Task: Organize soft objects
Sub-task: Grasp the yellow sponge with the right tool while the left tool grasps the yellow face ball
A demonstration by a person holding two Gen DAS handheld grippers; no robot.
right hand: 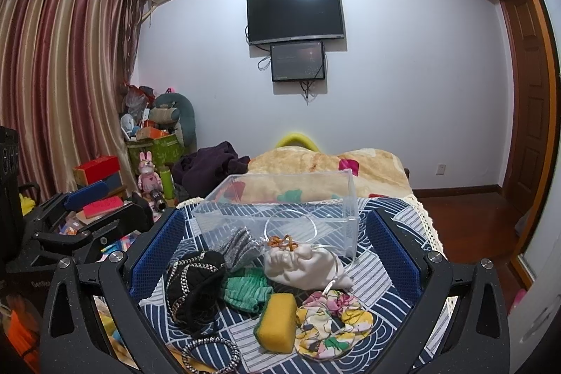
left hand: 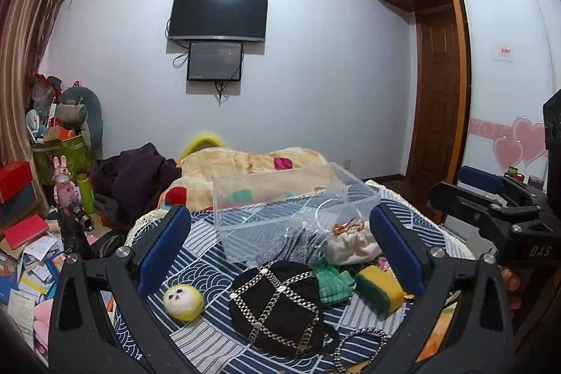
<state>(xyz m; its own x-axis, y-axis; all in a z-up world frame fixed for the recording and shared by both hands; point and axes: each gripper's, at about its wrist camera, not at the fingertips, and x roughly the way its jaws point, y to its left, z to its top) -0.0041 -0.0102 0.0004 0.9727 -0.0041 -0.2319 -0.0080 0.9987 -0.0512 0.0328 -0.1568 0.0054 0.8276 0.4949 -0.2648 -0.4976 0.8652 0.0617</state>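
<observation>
Clear plastic bin holds nothing; left gripper, right gripper released.

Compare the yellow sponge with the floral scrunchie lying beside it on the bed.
The sponge is a solid block, plain yellow with a green layer underneath; the floral scrunchie is a gathered fabric ring printed in pink, yellow and green. The sponge has straight edges; the scrunchie is ruffled and irregular. Both lie loose on the blue patterned bedcover, outside the clear box, and neither is gripped.
</observation>
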